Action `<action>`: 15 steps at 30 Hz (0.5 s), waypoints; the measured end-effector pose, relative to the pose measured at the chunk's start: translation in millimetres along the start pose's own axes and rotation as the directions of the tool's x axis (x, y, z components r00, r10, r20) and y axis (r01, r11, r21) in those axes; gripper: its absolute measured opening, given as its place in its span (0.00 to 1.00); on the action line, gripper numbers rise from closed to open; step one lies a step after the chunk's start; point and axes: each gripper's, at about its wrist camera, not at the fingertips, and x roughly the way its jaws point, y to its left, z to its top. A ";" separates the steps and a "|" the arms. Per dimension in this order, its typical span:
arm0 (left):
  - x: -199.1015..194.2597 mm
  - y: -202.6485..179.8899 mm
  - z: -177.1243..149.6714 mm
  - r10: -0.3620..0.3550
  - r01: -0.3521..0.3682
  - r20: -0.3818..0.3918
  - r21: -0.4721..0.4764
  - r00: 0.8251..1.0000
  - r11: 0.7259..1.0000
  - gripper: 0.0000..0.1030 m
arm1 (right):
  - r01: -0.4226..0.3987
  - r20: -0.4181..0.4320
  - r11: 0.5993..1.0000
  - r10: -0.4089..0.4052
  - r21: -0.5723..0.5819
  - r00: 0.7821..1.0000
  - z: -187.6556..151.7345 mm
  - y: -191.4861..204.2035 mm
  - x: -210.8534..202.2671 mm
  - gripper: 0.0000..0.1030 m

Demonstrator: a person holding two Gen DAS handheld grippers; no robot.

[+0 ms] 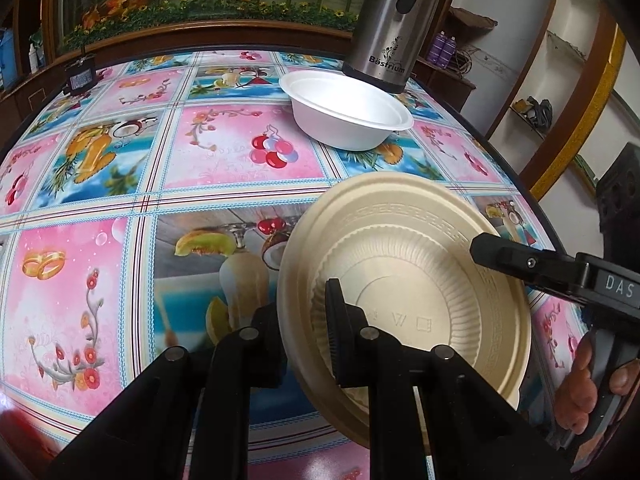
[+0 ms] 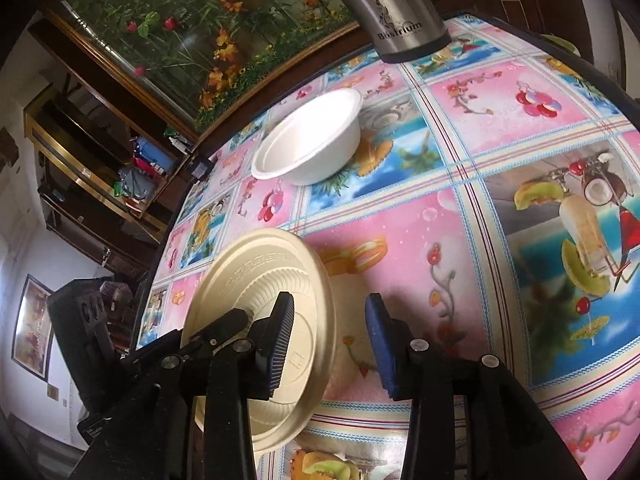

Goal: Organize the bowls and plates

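In the left wrist view, my left gripper [image 1: 308, 336] was clamped on the near rim of the beige plate [image 1: 404, 276]; one finger [image 1: 340, 340] stood inside the plate and the other was behind the rim, mostly hidden. The plate was tilted and held above the table [image 1: 120, 208]. Its lower edge was cut off by my gripper's black body. The embossed marks in its middle were too faint to read. One finger of my right gripper [image 1: 508, 258] reached over the far rim from the right, and part of my hand [image 1: 580, 388] showed at the picture's edge. Farther on the table stood the white bowl [image 1: 346, 110], upright, with nothing in it that I could see. Just behind it stood a steel flask [image 1: 390, 24], its top cut off.

In the right wrist view, my right gripper [image 2: 330, 344] had its jaws apart. The left pad [image 2: 280, 344] lay over the plate's [image 2: 256, 276] inside, but I could not tell if it touched; the right pad [image 2: 382, 344] stood clear of the rim. My left gripper [image 2: 192, 344] covered the plate's near left side. The white bowl [image 2: 308, 144] stood well beyond on the table [image 2: 480, 220], and the flask [image 2: 400, 12] was cut off above.
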 end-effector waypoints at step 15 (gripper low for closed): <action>-12.0 -18.4 -10.8 0.058 -0.059 0.017 0.035 0.998 0.998 0.13 | 0.023 0.042 0.998 -0.025 0.052 0.999 -16.7 1.1 -19.5 0.09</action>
